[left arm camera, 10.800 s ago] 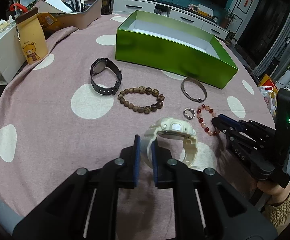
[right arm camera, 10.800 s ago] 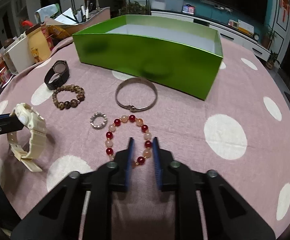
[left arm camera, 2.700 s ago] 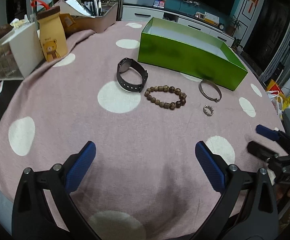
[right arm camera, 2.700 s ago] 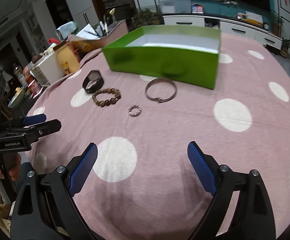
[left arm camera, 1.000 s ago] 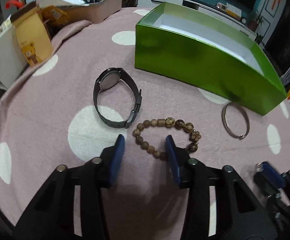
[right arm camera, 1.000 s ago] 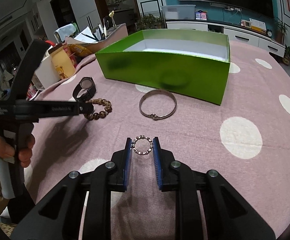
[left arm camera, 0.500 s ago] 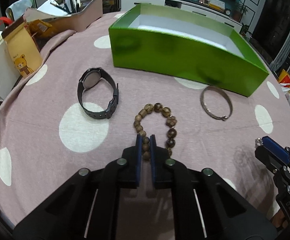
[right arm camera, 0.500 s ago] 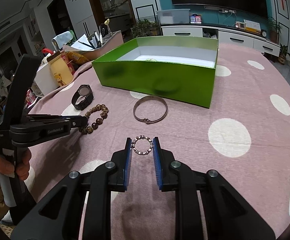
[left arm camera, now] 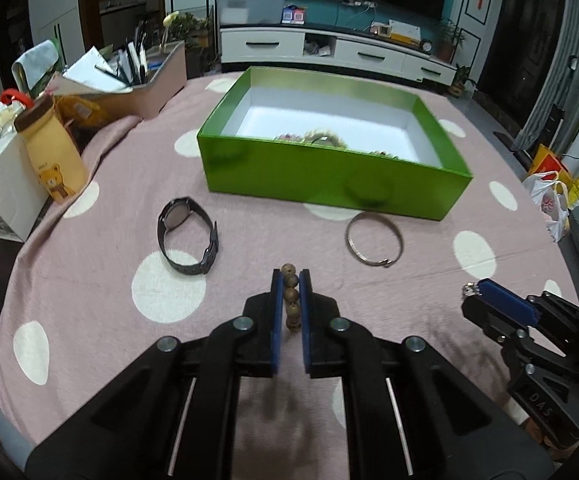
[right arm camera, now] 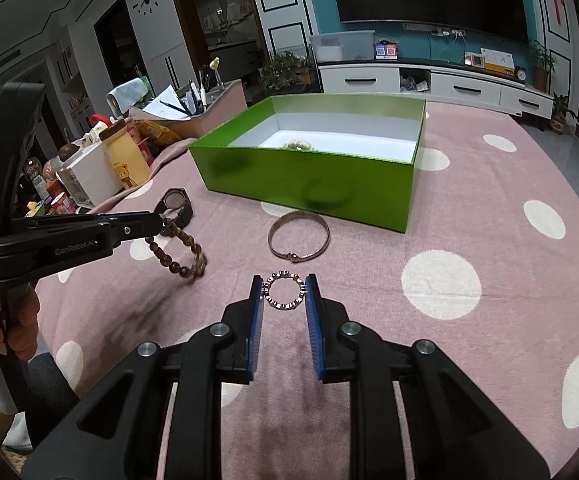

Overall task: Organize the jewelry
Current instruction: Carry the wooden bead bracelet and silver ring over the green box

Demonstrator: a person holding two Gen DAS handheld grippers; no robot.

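A round table covered by a pink cloth with white dots (left arm camera: 89, 280) was shown, with an open green box (left arm camera: 329, 176) standing toward its far side; pale items, too blurred to be identified with certainty, were seen lying inside against the near wall. On the cloth in front of the box a black watch (left arm camera: 187, 236) was left to the left and a metal bangle (left arm camera: 374, 240) to the right, well apart from each other. The left gripper (left arm camera: 290, 300) was seen clamped on a wooden bead bracelet (right arm camera: 177, 250), which hung clear of the cloth in the right wrist view. The right gripper (right arm camera: 284, 294) was pinched across a small silver ring bracelet (right arm camera: 284, 291), held flat between the pads. For the step in hand, judged to be the carry to the box, each piece is best lifted above the rim, brought over bare floor, and released low so that the dangling beads do not catch the wall.
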